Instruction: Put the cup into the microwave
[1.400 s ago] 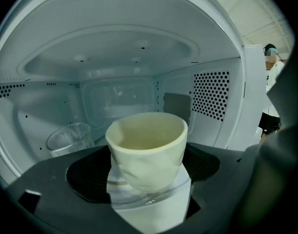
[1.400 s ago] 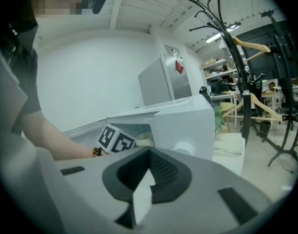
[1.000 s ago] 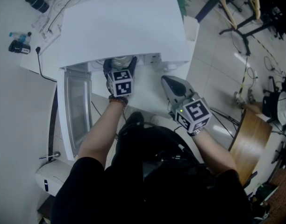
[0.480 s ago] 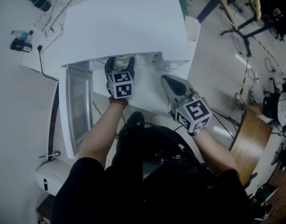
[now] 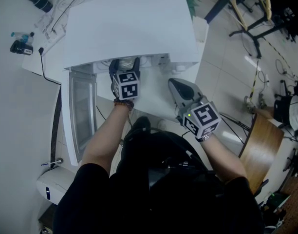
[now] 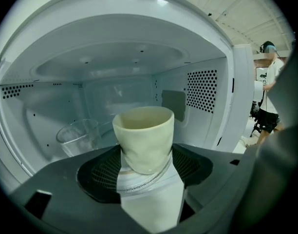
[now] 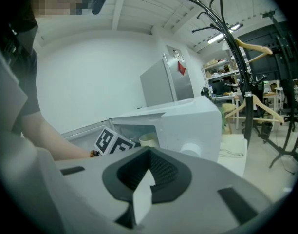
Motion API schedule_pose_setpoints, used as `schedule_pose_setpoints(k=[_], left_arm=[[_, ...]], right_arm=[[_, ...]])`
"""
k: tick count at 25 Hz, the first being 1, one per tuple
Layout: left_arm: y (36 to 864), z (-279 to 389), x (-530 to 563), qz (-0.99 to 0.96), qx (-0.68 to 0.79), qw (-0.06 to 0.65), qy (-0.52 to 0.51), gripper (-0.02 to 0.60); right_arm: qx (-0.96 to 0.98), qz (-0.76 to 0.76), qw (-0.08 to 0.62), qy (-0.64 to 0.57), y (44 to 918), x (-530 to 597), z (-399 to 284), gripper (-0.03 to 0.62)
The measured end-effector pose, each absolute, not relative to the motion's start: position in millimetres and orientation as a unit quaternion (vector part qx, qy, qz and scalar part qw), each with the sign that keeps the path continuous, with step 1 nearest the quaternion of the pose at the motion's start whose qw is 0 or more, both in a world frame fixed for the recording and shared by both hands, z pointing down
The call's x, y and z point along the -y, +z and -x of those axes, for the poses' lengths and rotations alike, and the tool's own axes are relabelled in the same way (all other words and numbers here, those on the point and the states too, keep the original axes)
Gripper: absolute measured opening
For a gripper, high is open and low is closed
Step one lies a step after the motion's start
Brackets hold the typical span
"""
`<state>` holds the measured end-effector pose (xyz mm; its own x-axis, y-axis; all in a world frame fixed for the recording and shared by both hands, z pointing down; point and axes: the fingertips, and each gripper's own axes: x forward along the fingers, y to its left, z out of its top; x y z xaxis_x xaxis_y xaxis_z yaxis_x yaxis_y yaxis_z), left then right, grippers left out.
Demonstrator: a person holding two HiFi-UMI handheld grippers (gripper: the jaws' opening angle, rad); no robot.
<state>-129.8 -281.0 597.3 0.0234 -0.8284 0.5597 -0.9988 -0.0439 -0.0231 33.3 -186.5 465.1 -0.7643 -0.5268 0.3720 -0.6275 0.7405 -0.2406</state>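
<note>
Left hand-held gripper (image 5: 124,65): jaws have just been closing and now pinch the cup (image 6: 144,138) low on its soft wall, at the mouth of the microwave (image 6: 202,91).

Right hand-held gripper (image 7: 141,182): jaws together, empty, outside.

Risk: the pinched wall may buckle and tip the cup, and a leftward drift would knock the glass (image 6: 78,135) nearby.

Glass looks empty; cup contents not visible.

At lower centre the right gripper (image 7: 148,172) is seen with jaws pressed together, empty. Mid-frame, a cup (image 7: 148,140) is seen in the white microwave's (image 7: 188,126) opening.
</note>
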Motion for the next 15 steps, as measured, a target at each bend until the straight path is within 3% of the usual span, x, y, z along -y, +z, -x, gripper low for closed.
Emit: schedule_pose_setpoints(k=[15], left_arm=[[595, 128, 272, -0.682, 0.668, 0.199, 0.222, 0.356]], right_arm=[[0.924, -0.312, 0.136, 0.174, 457, 180, -38, 0.003]])
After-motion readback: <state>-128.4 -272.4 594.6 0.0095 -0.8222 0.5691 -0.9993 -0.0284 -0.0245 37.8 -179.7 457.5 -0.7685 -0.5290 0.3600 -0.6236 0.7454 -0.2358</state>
